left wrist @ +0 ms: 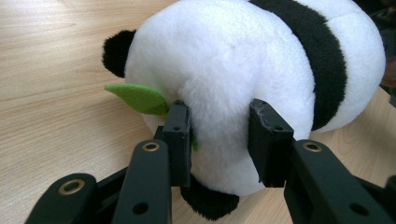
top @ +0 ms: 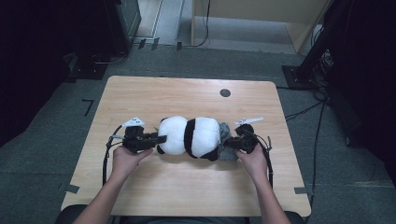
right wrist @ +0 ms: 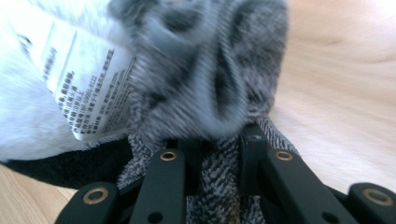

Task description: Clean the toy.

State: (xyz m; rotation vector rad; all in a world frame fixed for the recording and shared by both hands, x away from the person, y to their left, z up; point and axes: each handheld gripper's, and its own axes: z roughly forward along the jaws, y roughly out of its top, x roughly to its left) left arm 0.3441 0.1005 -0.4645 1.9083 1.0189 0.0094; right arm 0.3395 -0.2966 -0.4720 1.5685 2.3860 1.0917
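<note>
Plush panda [top: 191,136] lies mid-table [top: 140,93]. Left gripper [top: 158,138] pinches its white head fur; right gripper [top: 232,142] clamps the grey knit fabric [top: 225,140] at its other end. Pulling apart could slip the fur or stretch the knit.

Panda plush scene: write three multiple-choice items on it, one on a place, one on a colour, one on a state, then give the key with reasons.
1. Where does the panda plush lie?
A. on the floor
B. on the wooden table, between both grippers
C. at the table's far edge

2. What colour is the felt leaf on the plush?
A. green
B. red
C. blue

3. What is the right gripper doing?
A. hanging open above the table
B. resting shut on nothing
C. gripping grey knitted fabric

Key: B, the high view shows it mid-table with the left gripper at its other end; A, the left gripper view shows it bright green; C, its fingers pinch the fabric.
</note>
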